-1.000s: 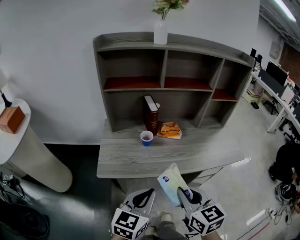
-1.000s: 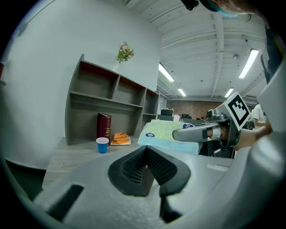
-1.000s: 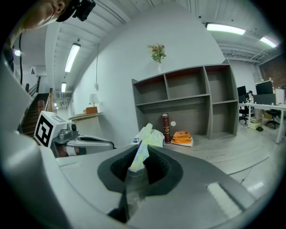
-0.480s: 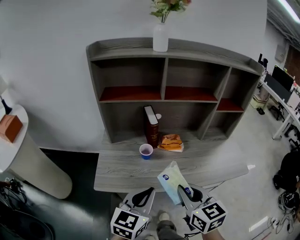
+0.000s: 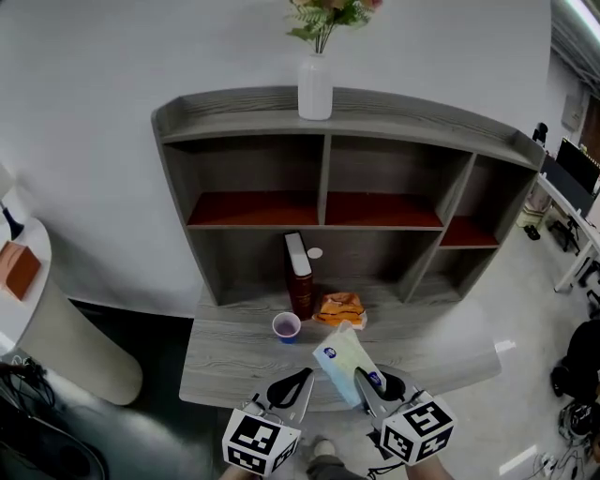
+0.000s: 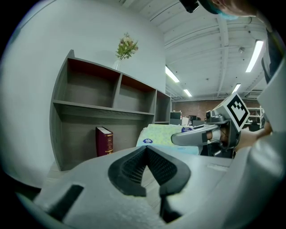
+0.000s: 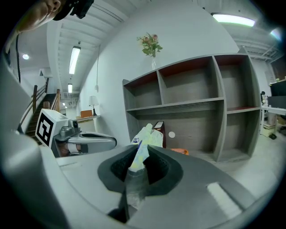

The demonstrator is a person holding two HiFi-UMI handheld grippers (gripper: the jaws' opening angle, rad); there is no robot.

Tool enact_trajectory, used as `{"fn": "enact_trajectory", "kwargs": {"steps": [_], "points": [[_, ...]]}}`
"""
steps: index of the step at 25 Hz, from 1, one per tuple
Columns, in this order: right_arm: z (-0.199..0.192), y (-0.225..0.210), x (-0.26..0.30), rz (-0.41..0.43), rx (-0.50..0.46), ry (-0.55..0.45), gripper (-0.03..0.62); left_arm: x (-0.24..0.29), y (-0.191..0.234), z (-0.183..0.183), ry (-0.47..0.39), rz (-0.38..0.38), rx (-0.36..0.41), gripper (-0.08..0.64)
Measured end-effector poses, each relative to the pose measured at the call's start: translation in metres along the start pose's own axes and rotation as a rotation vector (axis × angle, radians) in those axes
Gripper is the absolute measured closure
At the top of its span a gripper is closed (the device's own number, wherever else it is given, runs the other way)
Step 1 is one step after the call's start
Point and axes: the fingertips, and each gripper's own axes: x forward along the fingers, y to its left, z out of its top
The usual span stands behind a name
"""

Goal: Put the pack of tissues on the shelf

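A grey shelf (image 5: 244, 226) is filling the frame's middle. At bottom centre, the left gripper (image 5: 291, 386) is hanging clenched, empty. Just right, the right gripper (image 5: 366, 384) is gripping the pack of tissues (image 5: 342, 361), not yet shelved.

Above the shelf (image 5: 422, 114), the flowers (image 5: 323, 14) run out past the top edge of my head view. On its lower level, the lettering on the book (image 5: 298, 277) is too small to read, and I cannot tell what the orange thing (image 5: 341, 307) just right of it is. In front of the shelf, the lower end of the pack of tissues (image 5: 342, 361) is hidden between the jaws of my right gripper (image 5: 367, 386). Left of the shelf, the white table (image 5: 66, 337) is cut by the frame's edge.
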Motion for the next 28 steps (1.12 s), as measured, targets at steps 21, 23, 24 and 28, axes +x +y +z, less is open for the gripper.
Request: {"fn": "enact_trajectory", "kwargs": {"steps": [21, 23, 24, 28], "points": [[0.079, -0.081, 0.052, 0.074, -0.080, -0.027, 0.568, 0.083, 0.037, 0.065, -0.024, 0.070, 0.045, 0.571], [0.082, -0.083, 0.054, 0.078, -0.076, -0.027, 0.568, 0.086, 0.038, 0.068, -0.025, 0.063, 0.041, 0.571], [0.085, -0.084, 0.056, 0.079, -0.076, -0.029, 0.568, 0.088, 0.039, 0.070, -0.028, 0.060, 0.039, 0.571], [0.098, -0.085, 0.064, 0.071, -0.074, -0.043, 0.568, 0.092, 0.050, 0.081, -0.033, 0.041, 0.051, 0.571]]}}
